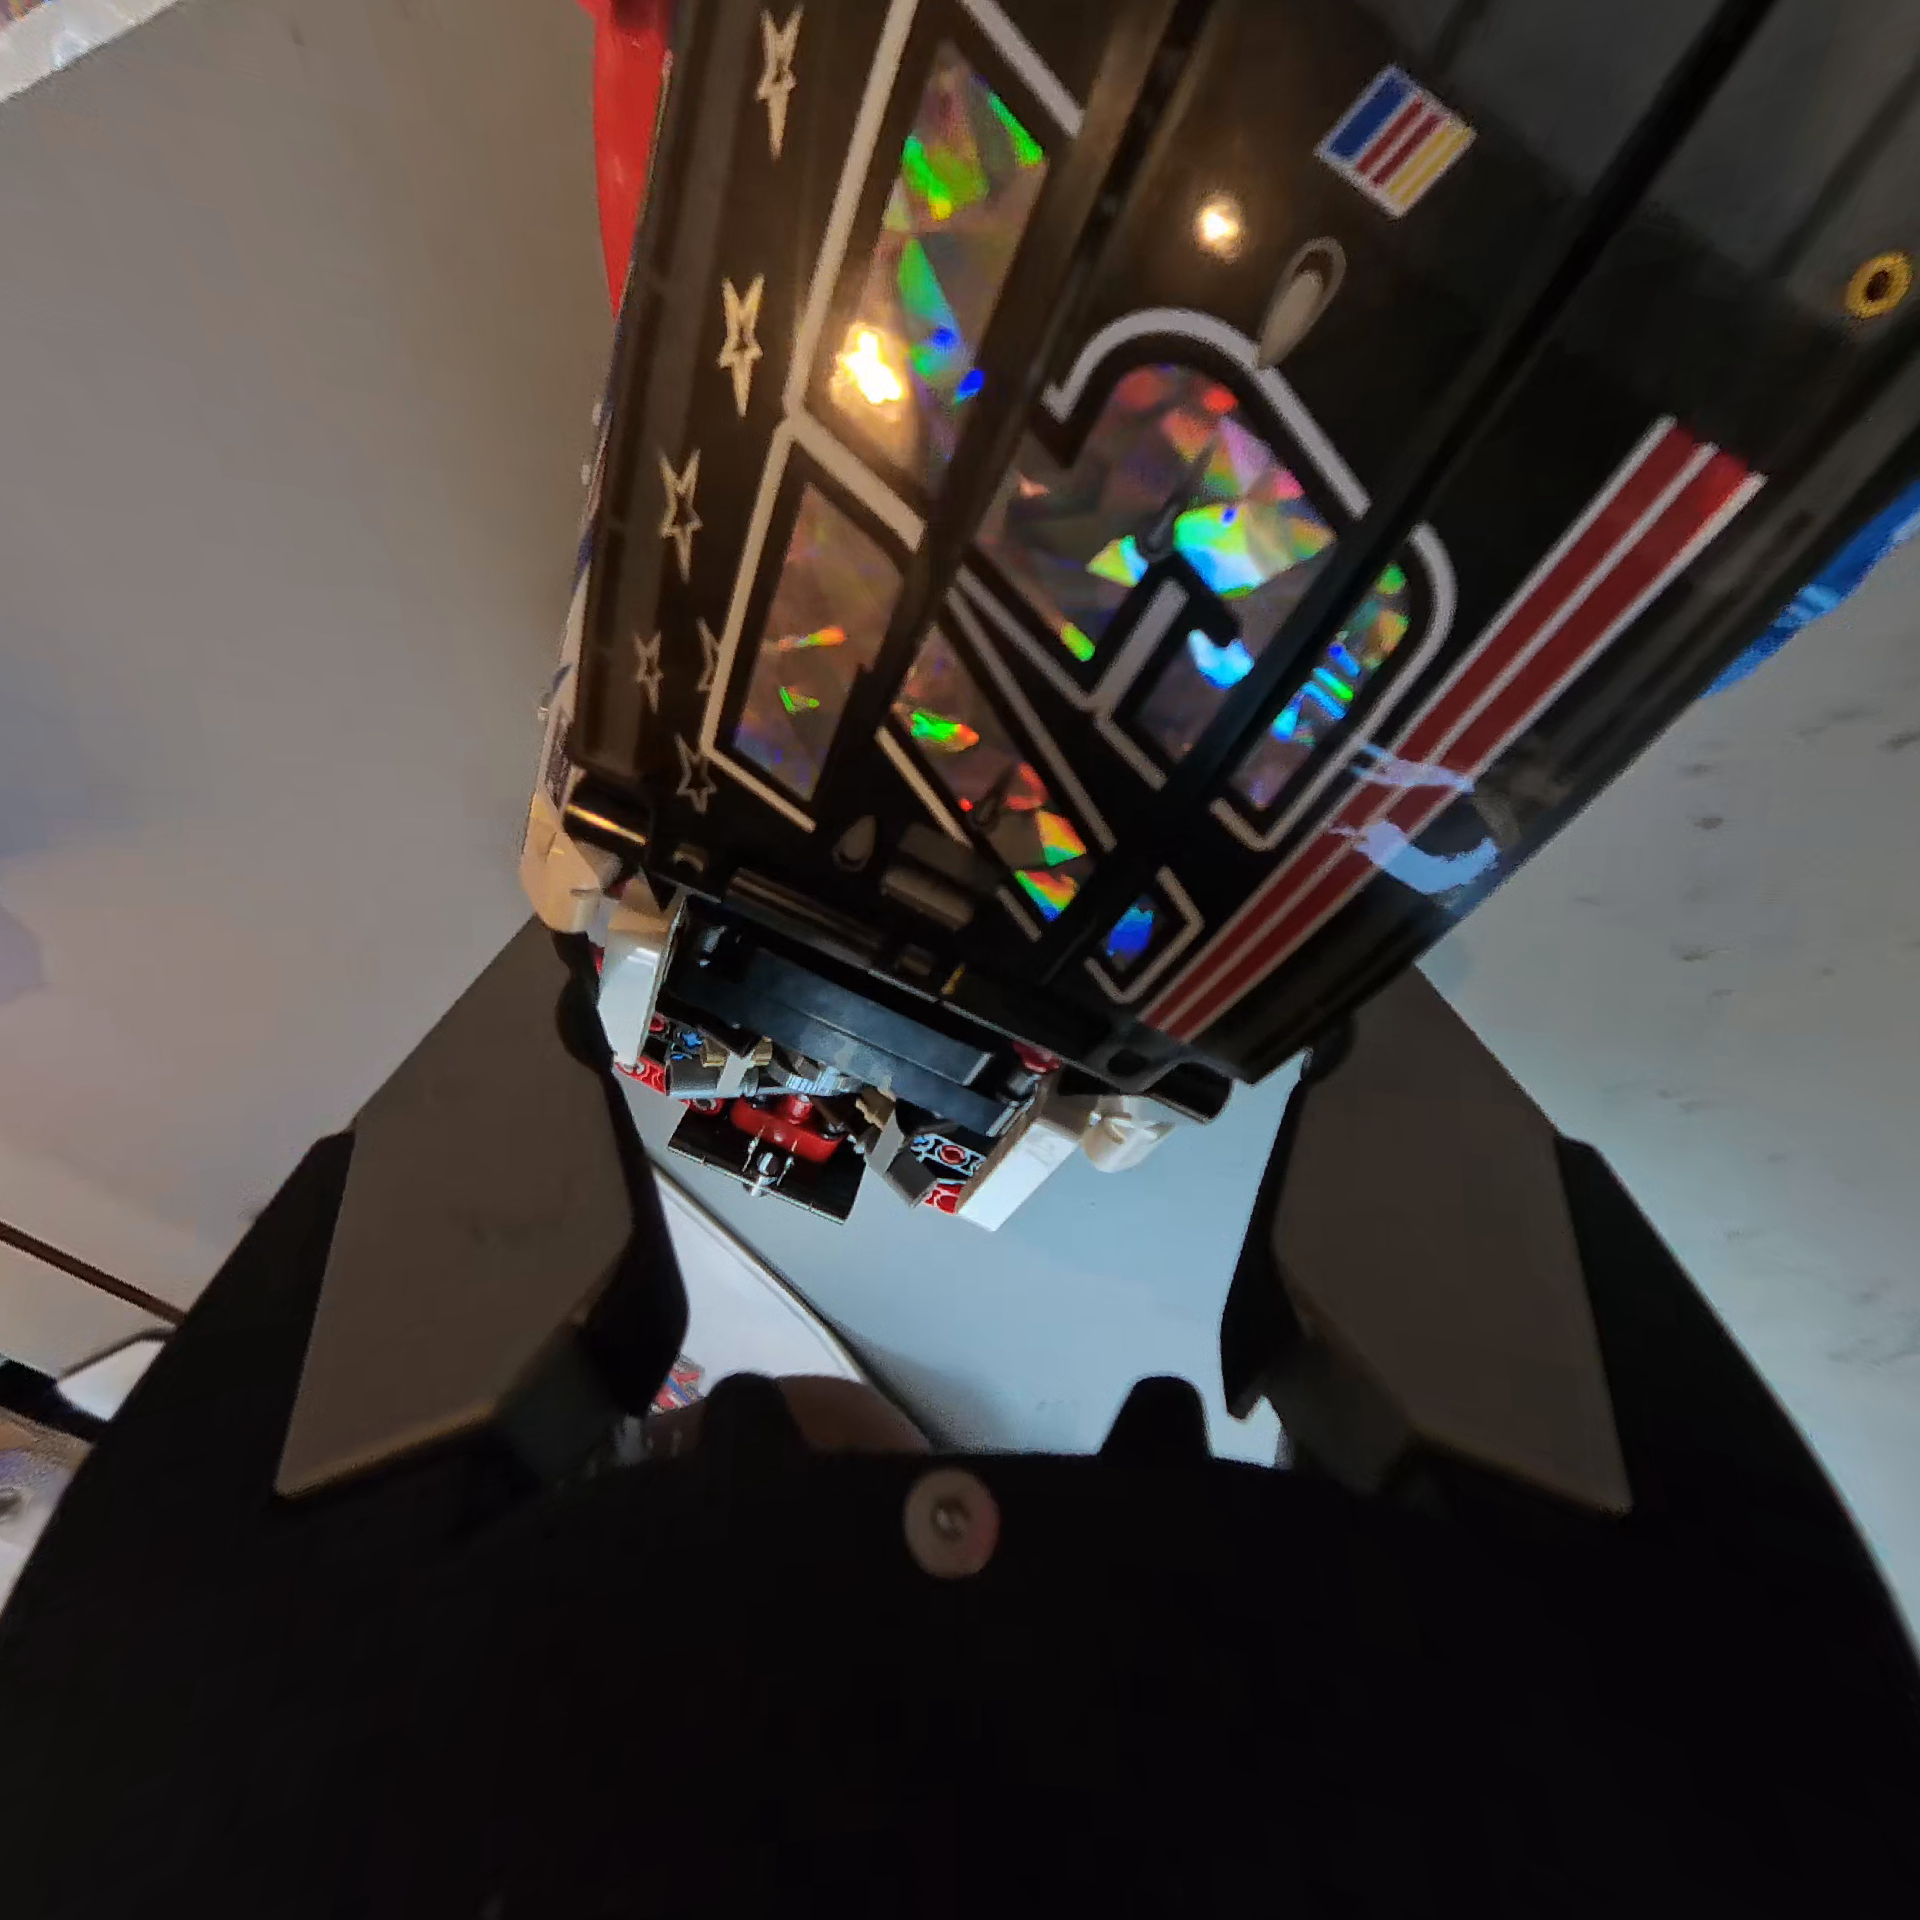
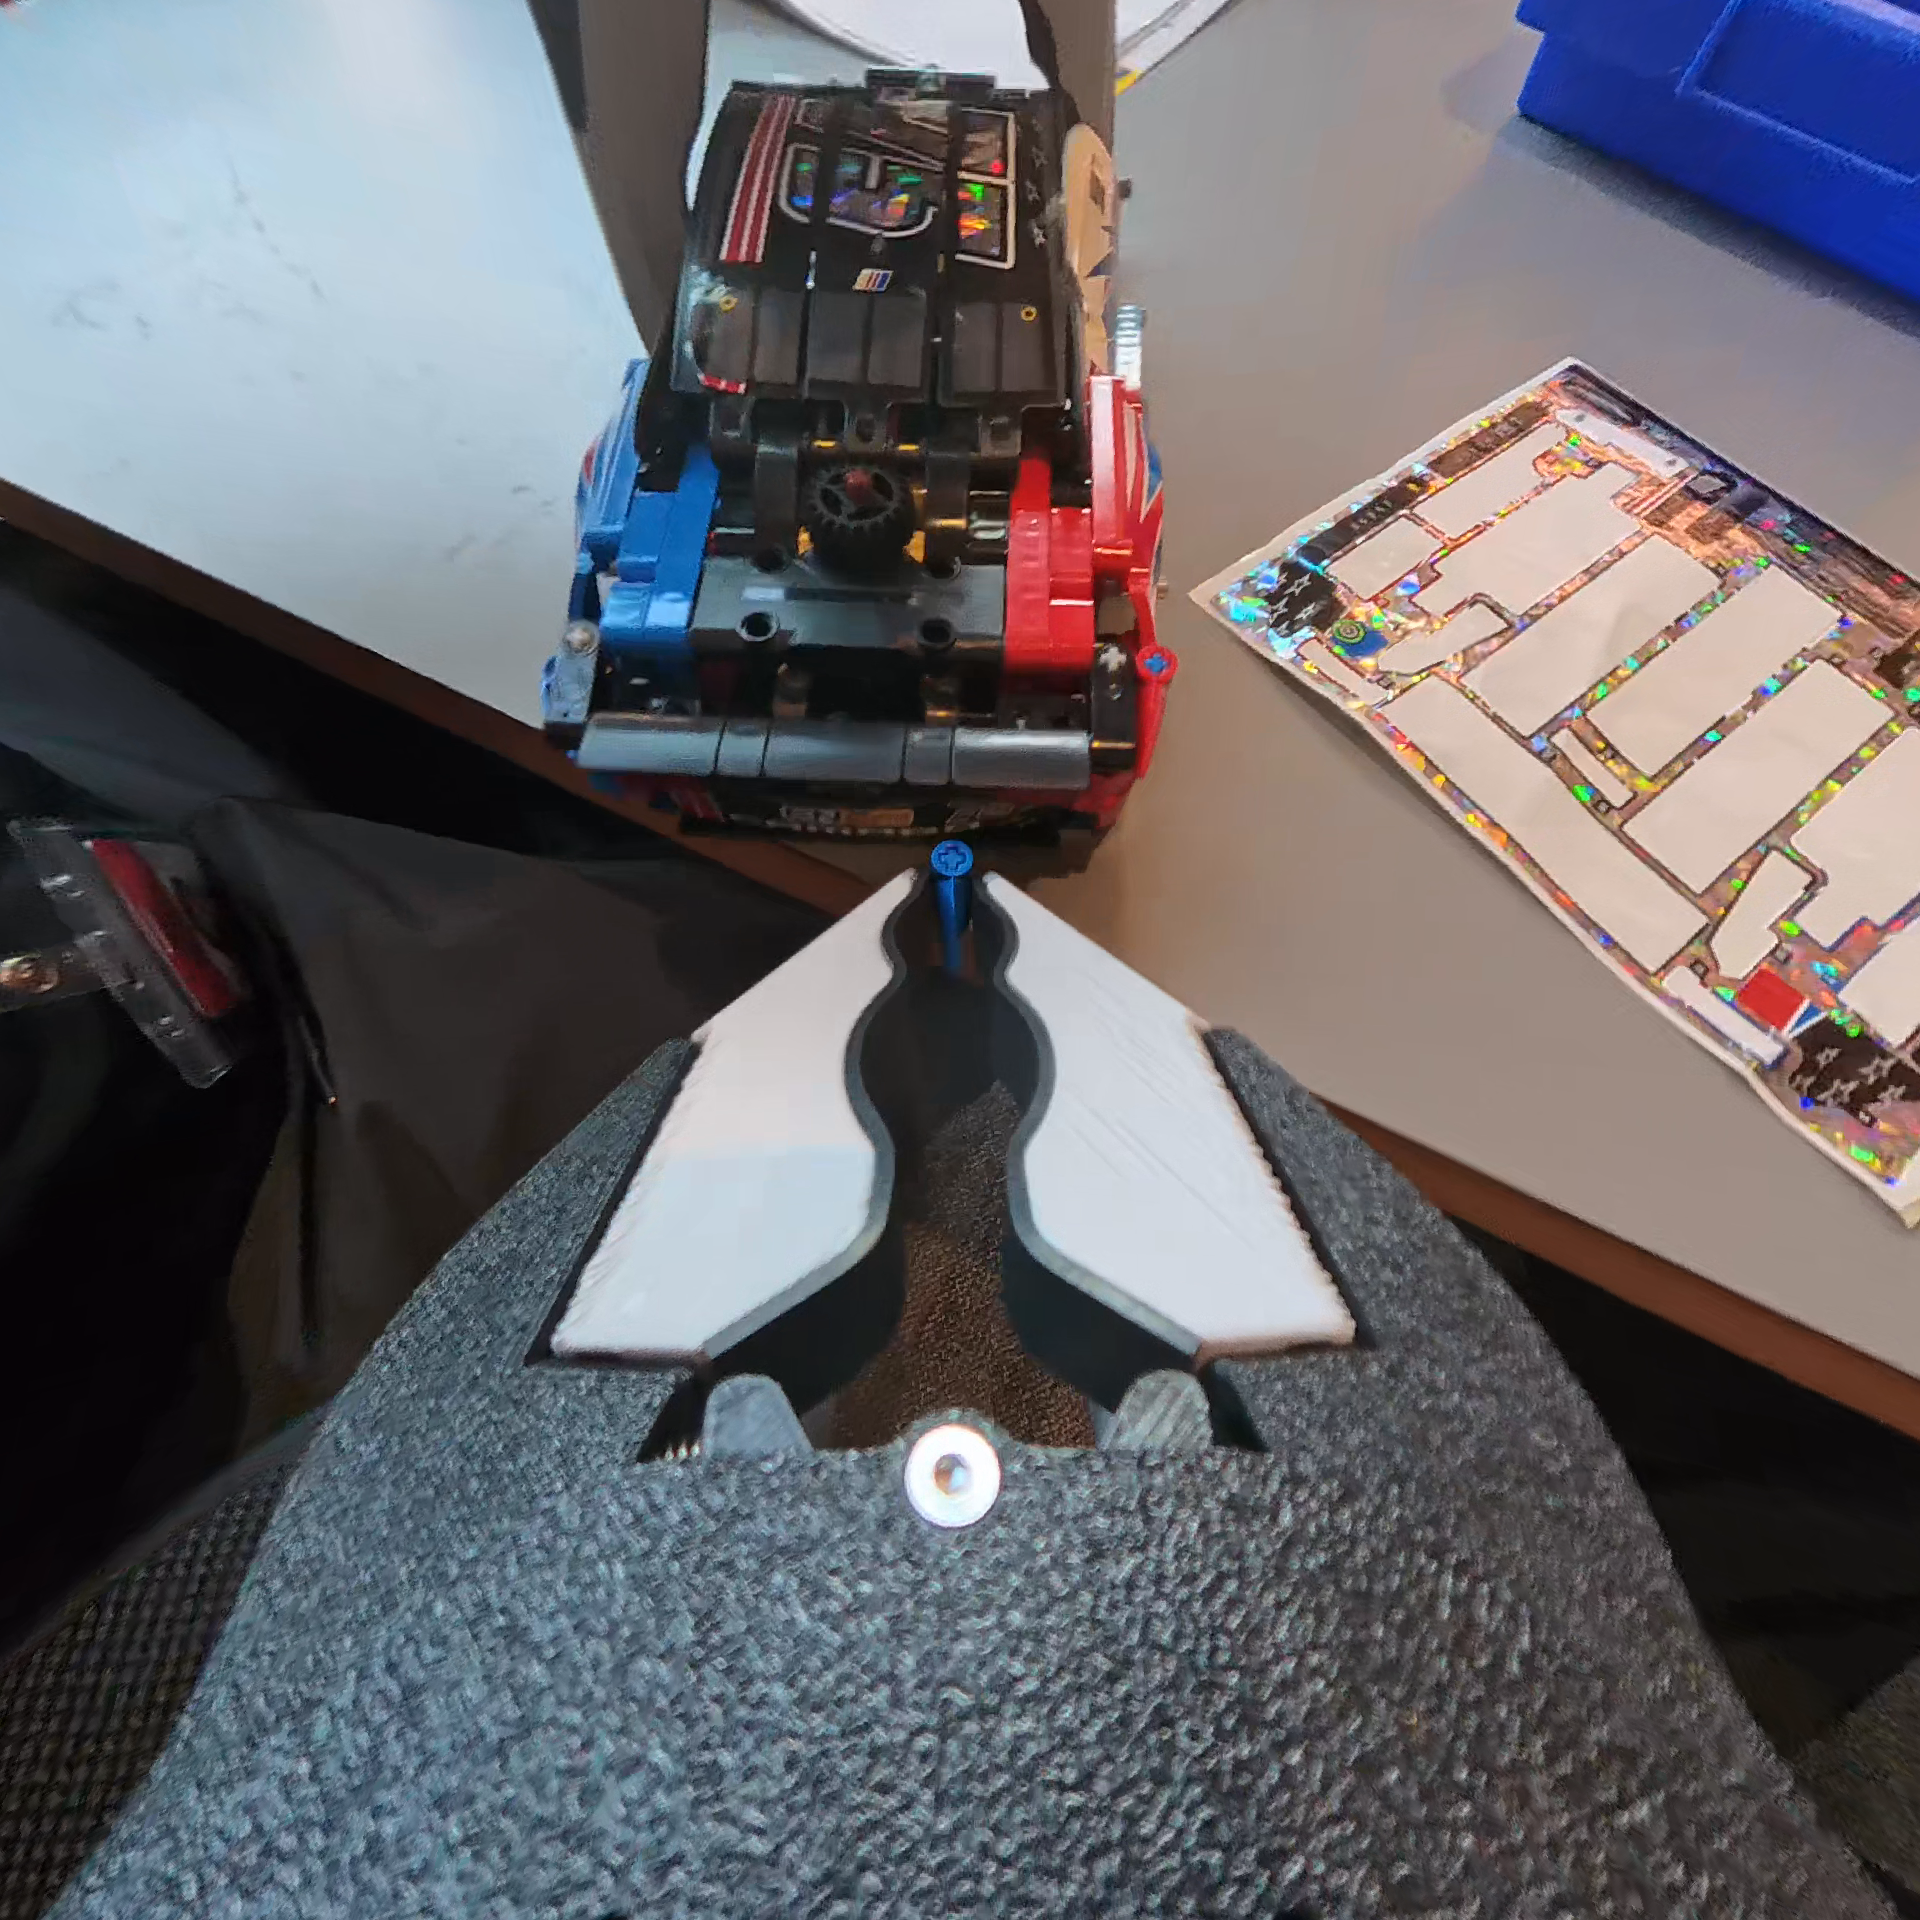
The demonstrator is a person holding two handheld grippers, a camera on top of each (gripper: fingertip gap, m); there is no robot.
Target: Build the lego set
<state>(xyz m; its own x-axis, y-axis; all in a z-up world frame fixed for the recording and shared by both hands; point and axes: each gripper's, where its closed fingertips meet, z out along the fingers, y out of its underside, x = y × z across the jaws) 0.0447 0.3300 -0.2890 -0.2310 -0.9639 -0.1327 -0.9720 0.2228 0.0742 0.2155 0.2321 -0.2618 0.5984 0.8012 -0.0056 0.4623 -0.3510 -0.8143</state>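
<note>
In the left wrist view, the lego car (image 1: 1039, 540) fills the upper frame: glossy black plastic panels carrying holographic foil stickers edged in white, a column of outlined stars, and red-and-white stripes along one side. Its end, with cream, red and black bricks, sits between the two matte black fingers (image 1: 468, 1226) of the left gripper (image 1: 935, 1060), which are spread wide on either side of the car; whether they press on it cannot be told from here. Pale grey table surface (image 1: 1714, 1091) shows beside and beneath. In the right wrist view, the same car (image 2: 862, 499) stands on the grey table (image 2: 1299, 416), its near end close to the table's edge, one blue flank and one red flank bracketing a dark gear in the middle, with a row of smooth grey curved bricks across the end. The right gripper (image 2: 951, 883) has two white, ridged fingers (image 2: 1122, 1122) set in a rough speckled grey body; they are pinched together on a single thin blue lego pin (image 2: 951, 894), its cross-shaped end pointing at the car just ahead. One used sticker sheet (image 2: 1621, 748), glittery with blank cut-outs, lies flat to the right, and one blue bin (image 2: 1745, 125) sits at the far corner.
</note>
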